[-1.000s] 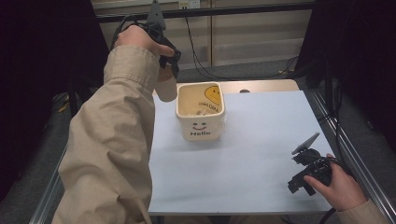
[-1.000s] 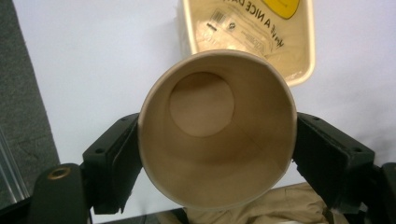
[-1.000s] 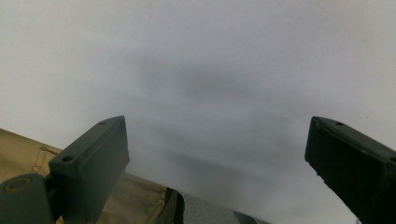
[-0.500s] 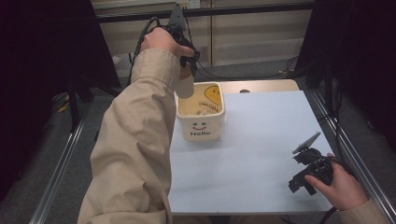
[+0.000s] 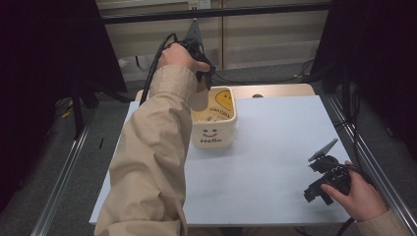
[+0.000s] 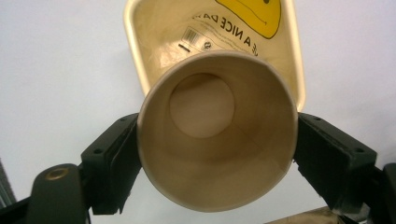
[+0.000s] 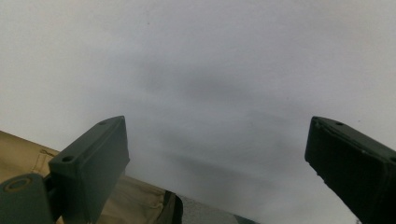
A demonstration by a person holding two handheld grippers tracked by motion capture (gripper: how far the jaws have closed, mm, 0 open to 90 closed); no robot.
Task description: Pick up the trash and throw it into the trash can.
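Here the left gripper (image 6: 212, 154) clamps a paper cup (image 6: 217, 130) above a cream tub (image 5: 214, 124).
The cup's open mouth faces the gripper's camera, a jaw pressed on each side, and the tub, printed with a smile and "Hello", stands at the table's (image 5: 280, 147) far middle. The right gripper (image 5: 319, 184) rests near the right front edge, jaws spread wide and empty.

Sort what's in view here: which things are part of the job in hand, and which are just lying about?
In use:
- paper cup, clamped in the left gripper
- white "Hello" bin below it

Idle:
- right gripper, open, resting low at the table's near right
- cables on the floor behind
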